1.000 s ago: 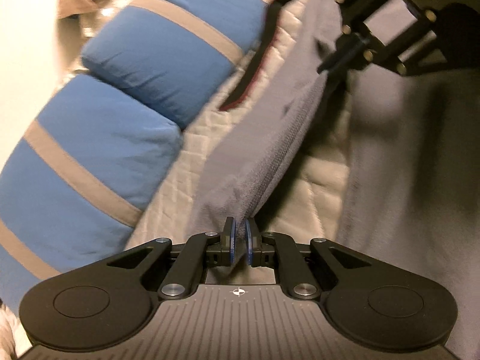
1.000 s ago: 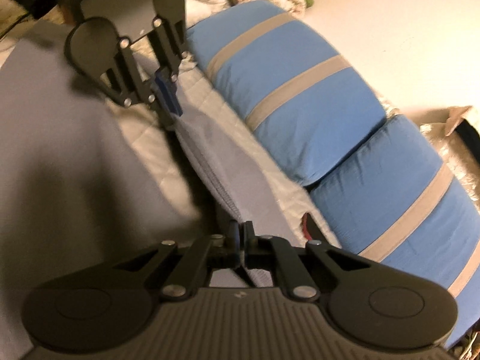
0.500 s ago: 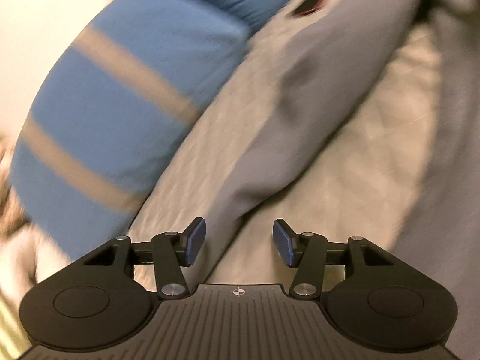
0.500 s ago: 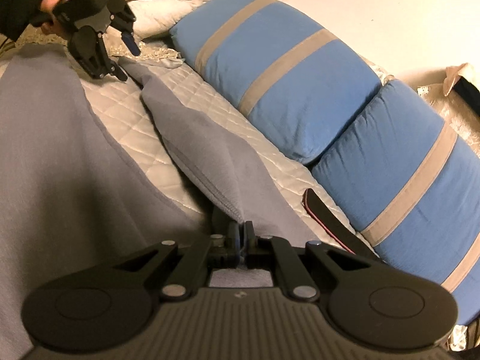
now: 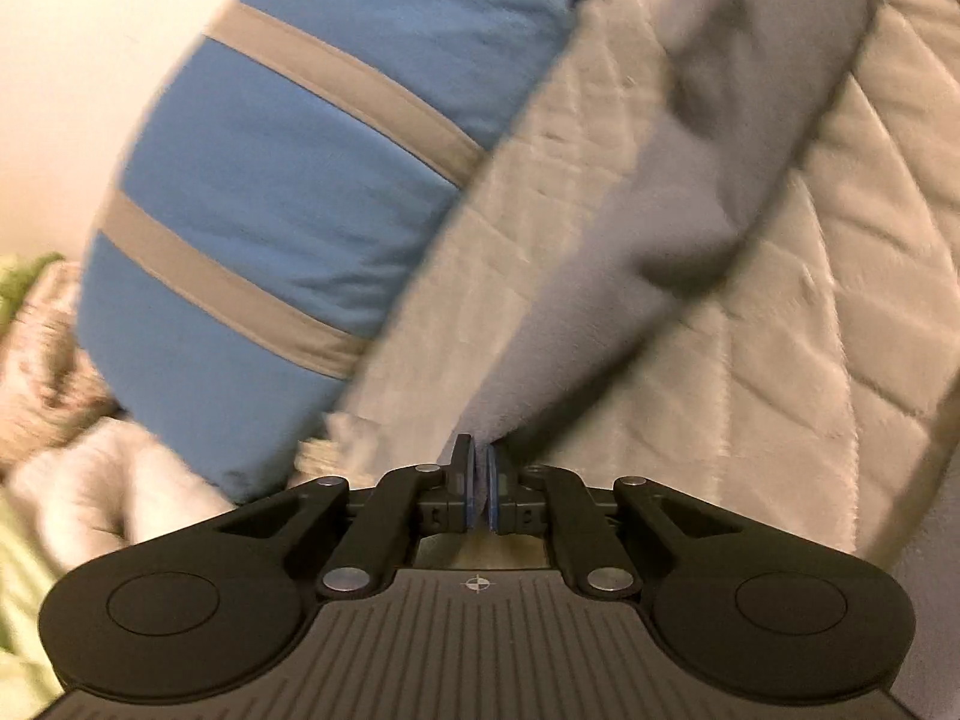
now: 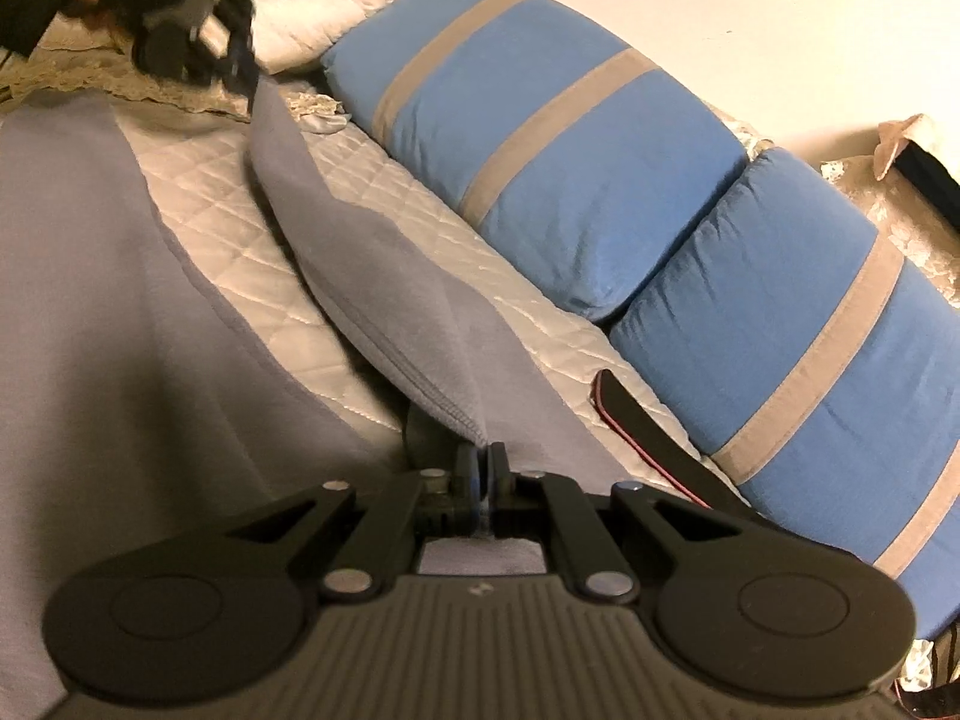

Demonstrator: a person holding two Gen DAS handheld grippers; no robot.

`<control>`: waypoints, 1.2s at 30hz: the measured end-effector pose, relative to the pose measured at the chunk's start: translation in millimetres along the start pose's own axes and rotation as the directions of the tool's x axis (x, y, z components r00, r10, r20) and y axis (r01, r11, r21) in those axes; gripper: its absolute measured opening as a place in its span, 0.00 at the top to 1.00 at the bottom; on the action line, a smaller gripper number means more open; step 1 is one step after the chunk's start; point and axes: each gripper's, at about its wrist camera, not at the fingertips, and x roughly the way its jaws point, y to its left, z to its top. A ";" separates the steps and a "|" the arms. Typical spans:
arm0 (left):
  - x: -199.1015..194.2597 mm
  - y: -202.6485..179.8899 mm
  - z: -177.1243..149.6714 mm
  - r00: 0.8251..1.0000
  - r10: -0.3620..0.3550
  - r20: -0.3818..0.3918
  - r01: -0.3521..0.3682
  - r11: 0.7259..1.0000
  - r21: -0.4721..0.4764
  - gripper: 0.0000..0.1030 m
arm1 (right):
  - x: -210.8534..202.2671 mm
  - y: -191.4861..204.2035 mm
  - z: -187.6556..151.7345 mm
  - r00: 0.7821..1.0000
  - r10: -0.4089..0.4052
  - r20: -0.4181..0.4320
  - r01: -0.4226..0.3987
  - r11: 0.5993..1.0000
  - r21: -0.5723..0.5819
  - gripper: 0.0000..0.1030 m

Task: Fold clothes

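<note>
Grey garment strung between my two grippers, alongside the blue pillows

Taking the blue striped pillows point(image 6: 540, 138) as my landmark: the bed point(image 6: 198, 210) with its quilted cover runs along their foot, and the grey garment point(image 6: 384, 276) lies on it just beside them, its long folded edge parallel to the pillow row. The left gripper point(image 5: 478, 468) has just closed its jaws on the far end of that edge, near the pillow end by the crumpled bedding point(image 6: 312, 18). The right gripper point(image 6: 480, 468) is clamped on the near end, close to the dark strap point(image 6: 636, 414). I judge both ends equally in hand; the coming fold turns on carrying that edge away from the pillows.
</note>
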 end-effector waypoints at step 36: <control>95.8 55.0 27.0 0.983 -0.167 -0.072 0.105 0.845 -0.525 0.57 | 30.0 -1.5 4.2 0.999 -0.040 -0.037 0.040 0.999 0.025 0.90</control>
